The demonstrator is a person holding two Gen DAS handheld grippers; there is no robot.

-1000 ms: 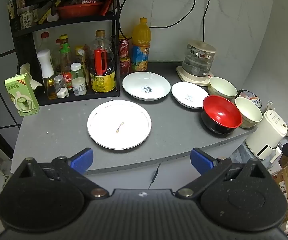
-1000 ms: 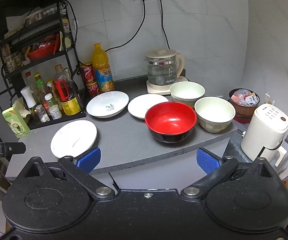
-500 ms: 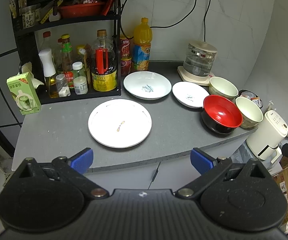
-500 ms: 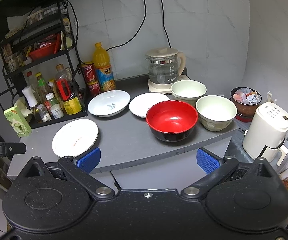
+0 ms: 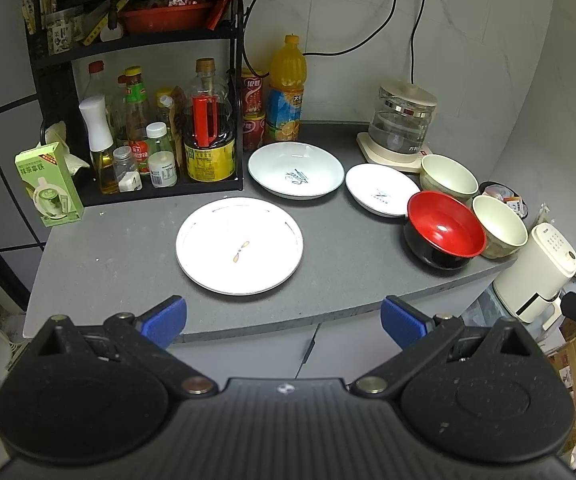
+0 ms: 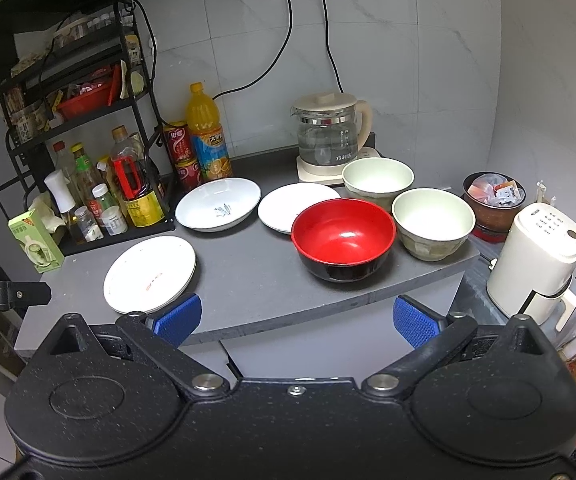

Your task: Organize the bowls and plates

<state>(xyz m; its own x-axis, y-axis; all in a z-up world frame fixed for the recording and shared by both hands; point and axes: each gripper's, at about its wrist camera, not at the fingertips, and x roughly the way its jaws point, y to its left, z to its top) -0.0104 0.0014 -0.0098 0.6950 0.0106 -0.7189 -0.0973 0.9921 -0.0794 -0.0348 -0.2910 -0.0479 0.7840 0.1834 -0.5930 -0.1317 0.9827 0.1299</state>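
On the grey counter (image 5: 119,256) lie a flat white plate (image 5: 239,245) (image 6: 149,274), a deep white plate (image 5: 296,170) (image 6: 217,204) and a small white plate (image 5: 382,189) (image 6: 288,206). Right of them stand a red-and-black bowl (image 5: 444,228) (image 6: 343,238) and two pale green bowls (image 6: 378,176) (image 6: 432,222). My left gripper (image 5: 283,320) hangs open in front of the counter edge, below the flat plate. My right gripper (image 6: 296,320) is open too, short of the edge, in line with the red bowl. Neither holds anything.
A black rack (image 5: 135,120) of bottles fills the back left, with a green carton (image 5: 47,190) beside it. An orange juice bottle (image 5: 286,88), red cans and a glass kettle (image 6: 330,134) line the wall. A white appliance (image 6: 536,262) and a brown bowl of packets (image 6: 494,200) sit off the right end.
Both grippers have drifted slightly nearer and higher over the counter edge; the dishes have not moved and both grippers stay open.
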